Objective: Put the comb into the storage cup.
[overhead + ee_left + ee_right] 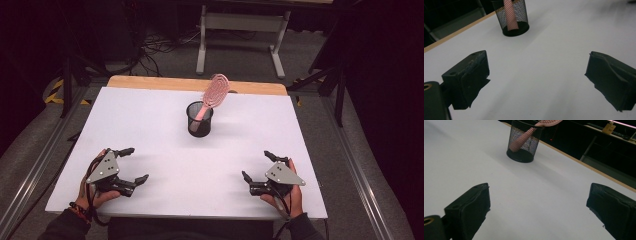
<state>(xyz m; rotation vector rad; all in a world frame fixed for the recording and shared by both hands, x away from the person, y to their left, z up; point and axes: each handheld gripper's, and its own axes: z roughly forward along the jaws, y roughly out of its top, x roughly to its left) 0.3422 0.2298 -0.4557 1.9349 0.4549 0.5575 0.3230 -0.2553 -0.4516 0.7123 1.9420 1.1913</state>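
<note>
- At the middle of the white table (pixel 150 130), toward its far edge, a black mesh cup (pixel 199 120) stands upright with a pink hairbrush (pixel 214 94) in it, handle down, the bristled head leaning out over the rim toward the right
- Judged from how things lie, the brush is already stowed in the cup; if the work is to take it out again, that has not begun
- The left tongs (pixel 132 165) rest low at the near left of the table, jaws spread wide with nothing between them; the left gripper view looks across bare table toward the cup (pixel 512 18), well apart from it
- The right tongs (pixel 257 165) sit at the near right, likewise wide open and holding nothing, with the cup (pixel 524 143) well ahead
- Whether the handle reaches the bottom of the cup is hard to tell through the mesh; it seems to
- Both hands sit back near the person, so little looks left to do unless a fresh reach starts
</note>
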